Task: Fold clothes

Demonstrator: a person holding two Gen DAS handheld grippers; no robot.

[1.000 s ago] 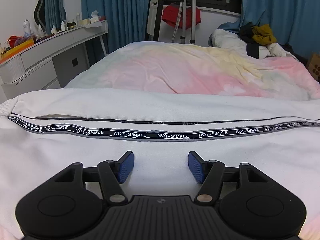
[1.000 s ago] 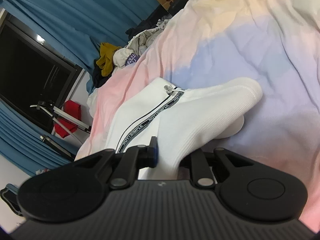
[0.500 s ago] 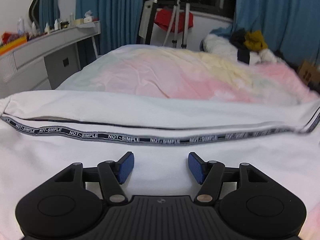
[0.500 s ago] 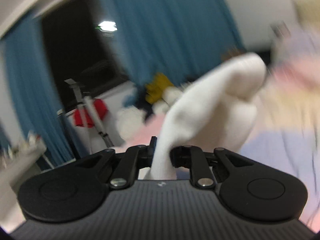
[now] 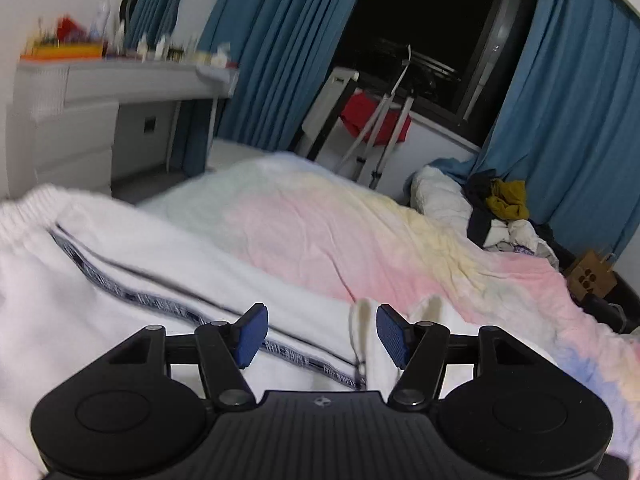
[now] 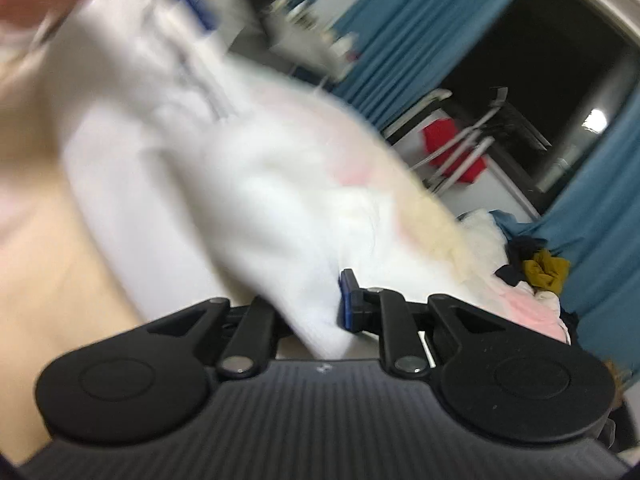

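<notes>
The white knitted garment with a black lettered tape trim [image 5: 132,276] lies spread over the near end of the bed, on a pastel tie-dye bedspread [image 5: 360,232] of pink, yellow and pale blue. Its ribbed elastic hem [image 5: 24,216] sits bunched at the bed's near left corner, and the trim runs slantwise from there toward the near middle.

The left gripper [image 5: 318,334] hovers just above the white cloth with its blue-padded tongs spread apart and nothing pinched between them. A folded white edge of the garment [image 5: 362,332] stands up just beside the inner face of its right-hand pad; whether it touches the pad I cannot tell.

The right gripper [image 6: 308,304] has its tongs pressed together on a thick fold of the same white garment [image 6: 240,200], the cloth bulging out ahead of the fingers and stretching away up toward the picture's top left. That view is heavily smeared, so finer detail of the fabric is lost.

At the far right corner of the bed lies a heap of clothes with a mustard-yellow piece on top [image 5: 508,200]. Beyond the bed's far edge hang teal-blue curtains [image 5: 280,52] on either side of a dark window [image 5: 432,28], with a red cloth draped on a metal folding stand [image 5: 376,120] below it. A grey dressing table cluttered with bottles [image 5: 120,80] stands along the left side.
</notes>
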